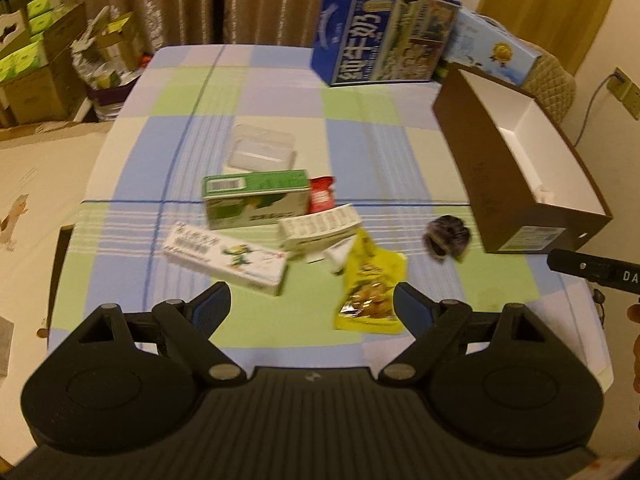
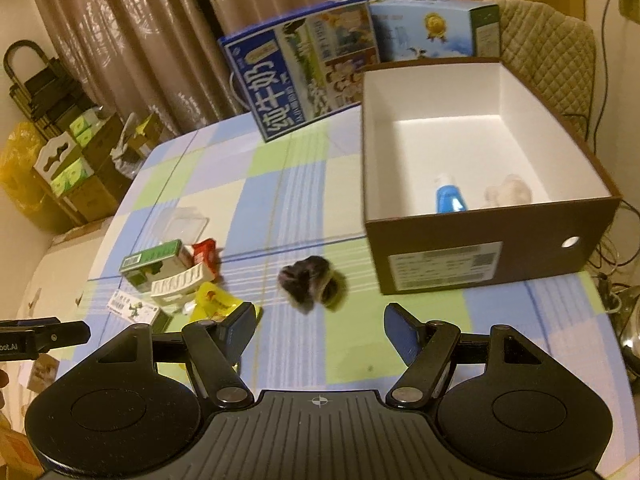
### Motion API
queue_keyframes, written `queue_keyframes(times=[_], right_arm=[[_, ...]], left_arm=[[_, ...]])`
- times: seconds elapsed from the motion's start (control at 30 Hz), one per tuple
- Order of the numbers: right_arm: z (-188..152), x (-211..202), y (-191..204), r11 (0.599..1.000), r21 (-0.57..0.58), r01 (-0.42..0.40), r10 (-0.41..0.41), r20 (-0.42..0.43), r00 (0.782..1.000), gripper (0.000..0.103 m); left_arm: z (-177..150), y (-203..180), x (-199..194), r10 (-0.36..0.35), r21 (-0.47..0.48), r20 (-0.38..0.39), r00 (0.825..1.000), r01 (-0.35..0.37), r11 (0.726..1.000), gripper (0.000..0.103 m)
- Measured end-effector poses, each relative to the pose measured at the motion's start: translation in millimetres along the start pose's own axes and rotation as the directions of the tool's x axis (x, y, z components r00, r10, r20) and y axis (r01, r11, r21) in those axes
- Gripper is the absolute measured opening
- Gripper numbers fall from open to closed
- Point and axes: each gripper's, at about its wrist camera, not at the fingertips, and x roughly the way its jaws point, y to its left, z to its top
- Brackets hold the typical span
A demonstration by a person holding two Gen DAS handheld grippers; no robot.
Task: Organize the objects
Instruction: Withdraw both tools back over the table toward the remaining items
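- One open brown box (image 2: 492,256) with a white inside is seen on the right of the desk (image 1: 360,128), which is covered by a checked cloth.
- Two things are seen inside the brown box: one blue bottle (image 2: 450,198) and one pale, blurred object (image 2: 508,194).
- Two large cartons stand at the far edge: one dark blue milk carton (image 1: 380,40) and one light blue carton (image 1: 492,48) just beside it.
- One cluster lies near the desk's middle: one green box (image 1: 256,196), one red packet (image 1: 322,196), one white ribbed box (image 1: 320,226), one long white box (image 1: 228,260), one yellow snack pouch (image 1: 372,288) and one clear plastic tray (image 1: 260,148).
- One dark fuzzy object (image 2: 312,284) lies alone between the cluster and the brown box.
- The left tongs (image 1: 312,306) are held wide apart above the desk; nothing is gripped or touched, and the yellow snack pouch is seen between the fingers.
- The right tongs (image 2: 320,330) are likewise spread wide and hold nothing, with the dark fuzzy object just ahead of the gap.
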Motion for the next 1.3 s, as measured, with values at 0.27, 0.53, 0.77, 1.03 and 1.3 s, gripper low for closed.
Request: queue_keyframes(times=[0.27,0.53,0.77,1.03,1.3], right_arm=[[-4.8,20.4,14.1,1.000,-0.009,0.008,-0.008,-0.034,0.999,0.069],[-9.6,38.6,17.0,1.000,0.003,0.024,-0.024,-0.056,0.998,0.069],[-8.9,48.8,21.4,0.999,0.002,0.032,-0.032,-0.065,0.997,0.069],[2.0,53.6,25.1,0.999,-0.004,0.033,-0.034,-0.048,0.998,0.069],[8.1,59.8,25.6,0.999,0.002,0.037,-0.037,-0.047,0.998,0.069]], left_arm=[[-2.6,29.0,16.1,0.048,-0.053,-0.027,0.998,-0.050,0.997,0.086],[1.3,44.4,37.3,0.074,-0.090,-0.049,0.996,-0.078,0.993,0.086],[8.4,57.1,63.9,0.124,-0.136,-0.060,0.990,-0.131,0.982,0.086],[23.2,69.7,103.2,0.182,-0.178,-0.088,0.979,-0.195,0.964,0.086],[34.1,68.0,136.1,0.229,-0.176,-0.116,0.966,-0.247,0.953,0.086]])
